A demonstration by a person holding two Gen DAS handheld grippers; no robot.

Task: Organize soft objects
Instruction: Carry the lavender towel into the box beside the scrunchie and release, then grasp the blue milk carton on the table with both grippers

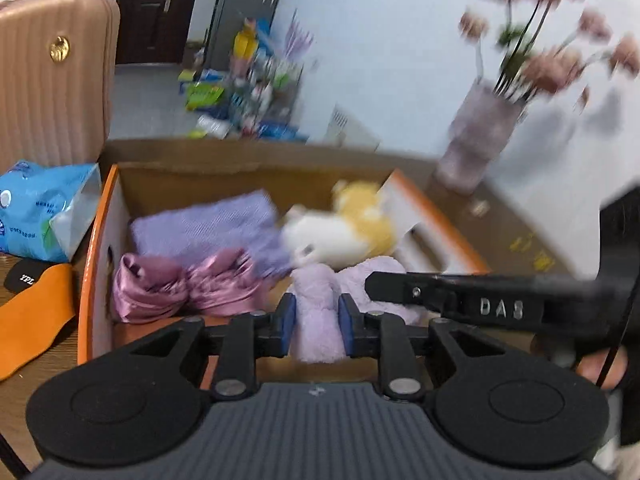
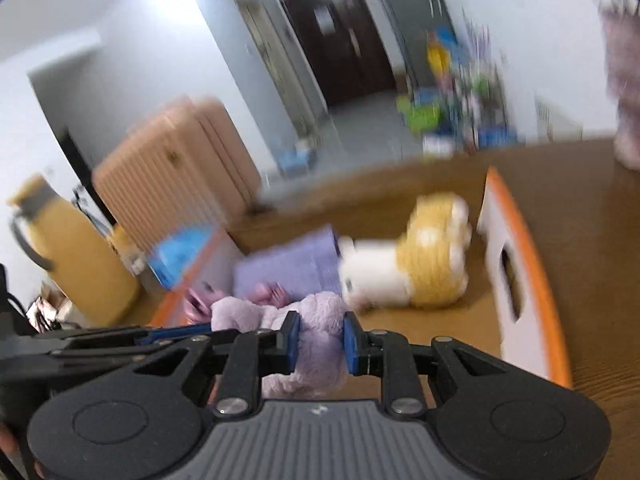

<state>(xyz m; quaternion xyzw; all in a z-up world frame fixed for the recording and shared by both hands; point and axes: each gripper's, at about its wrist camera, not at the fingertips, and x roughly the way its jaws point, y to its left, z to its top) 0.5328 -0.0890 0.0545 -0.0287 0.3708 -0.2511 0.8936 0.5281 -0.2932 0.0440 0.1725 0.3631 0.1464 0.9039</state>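
A lilac plush toy (image 1: pixel 372 276) hangs over an open cardboard box with an orange rim (image 1: pixel 90 264). My left gripper (image 1: pixel 317 312) is shut on one fluffy end of it. In the right wrist view my right gripper (image 2: pixel 318 338) is shut on the same lilac plush (image 2: pixel 240 312), and the box's side wall (image 2: pixel 532 264) stands to the right. Inside the box lie a folded purple towel (image 1: pixel 208 228), a pink satin cloth (image 1: pixel 180 288) and a yellow and white plush (image 1: pixel 344 232). The other gripper's black body (image 1: pixel 460 292) reaches in from the right.
Left of the box are a blue tissue pack (image 1: pixel 44 216), an orange cloth (image 1: pixel 32 320) and a black cap (image 1: pixel 24 278), with a pink ribbed suitcase (image 1: pixel 52 80) behind. A vase of pink flowers (image 1: pixel 480 136) stands at the back right. A yellow thermos (image 2: pixel 76 260) is at far left.
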